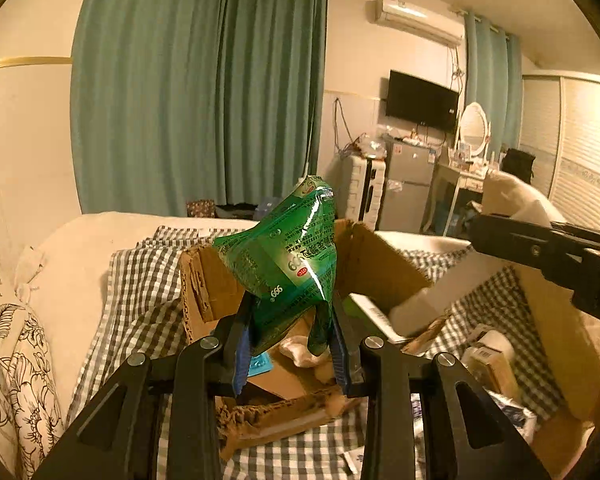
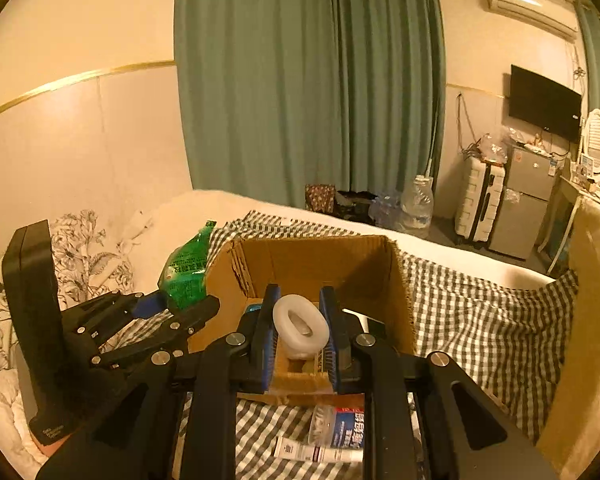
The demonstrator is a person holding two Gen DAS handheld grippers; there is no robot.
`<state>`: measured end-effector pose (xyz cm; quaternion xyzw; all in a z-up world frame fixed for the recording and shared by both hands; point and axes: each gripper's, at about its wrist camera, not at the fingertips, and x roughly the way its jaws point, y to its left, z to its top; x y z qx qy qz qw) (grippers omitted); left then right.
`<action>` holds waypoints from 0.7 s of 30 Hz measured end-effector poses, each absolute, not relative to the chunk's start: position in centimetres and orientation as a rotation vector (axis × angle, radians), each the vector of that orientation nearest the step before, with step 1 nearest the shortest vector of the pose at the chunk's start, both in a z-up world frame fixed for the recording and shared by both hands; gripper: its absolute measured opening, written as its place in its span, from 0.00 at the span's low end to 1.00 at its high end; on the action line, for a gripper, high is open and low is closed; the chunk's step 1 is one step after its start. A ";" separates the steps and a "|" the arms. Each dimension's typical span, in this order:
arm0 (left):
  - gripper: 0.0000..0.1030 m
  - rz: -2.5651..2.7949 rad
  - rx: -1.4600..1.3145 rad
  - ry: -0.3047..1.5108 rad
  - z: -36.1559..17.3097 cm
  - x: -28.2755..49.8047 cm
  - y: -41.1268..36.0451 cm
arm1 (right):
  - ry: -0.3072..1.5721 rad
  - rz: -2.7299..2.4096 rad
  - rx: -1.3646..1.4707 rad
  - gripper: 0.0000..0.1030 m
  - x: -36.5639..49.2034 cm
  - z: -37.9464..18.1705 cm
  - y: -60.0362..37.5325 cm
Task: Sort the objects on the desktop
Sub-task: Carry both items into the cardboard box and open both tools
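Observation:
My left gripper [image 1: 292, 320] is shut on a crumpled green foil packet [image 1: 288, 256] and holds it up above the near edge of an open cardboard box [image 1: 380, 256]. The packet [image 2: 186, 268] and left gripper [image 2: 172, 306] also show at the left of the right wrist view. My right gripper [image 2: 298, 322] is shut on a white ring-shaped roll [image 2: 300, 322], held over the same box [image 2: 312, 264]. The right gripper's body [image 1: 548, 252] reaches in from the right in the left wrist view.
The box stands on a grey checked cloth [image 2: 480, 320] over a bed. A white tube [image 2: 316, 454] and a blue-and-white package [image 2: 340, 426] lie on the cloth. Small boxes [image 1: 488, 360] lie at right. A floral pillow [image 1: 12, 360] is left. A tan cardboard wall [image 2: 592, 320] stands right.

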<state>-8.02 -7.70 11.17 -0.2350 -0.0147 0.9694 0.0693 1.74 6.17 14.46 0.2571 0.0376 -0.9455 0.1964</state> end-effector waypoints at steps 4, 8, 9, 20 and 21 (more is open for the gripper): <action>0.32 2.899 -0.764 -0.053 9.2 -9.9 -8.1 | 0.112 -2.625 0.780 0.18 -0.5 12.3 5.2; 0.32 2.881 -0.835 -0.072 6.9 -11.8 -8.5 | 0.113 -2.602 0.843 0.18 -2.6 9.9 4.8; 0.32 2.878 -0.848 -0.072 6.4 -12.2 -8.6 | 0.109 -2.598 0.857 0.18 -3.0 9.3 4.7; 0.45 2.880 -0.849 -0.093 3.8 -14.3 -9.2 | 0.090 -2.595 0.930 0.21 -6.4 5.9 4.1; 0.49 2.879 -0.840 -0.099 3.8 -14.3 -9.2 | 0.080 -2.597 0.934 0.23 -6.5 5.8 4.1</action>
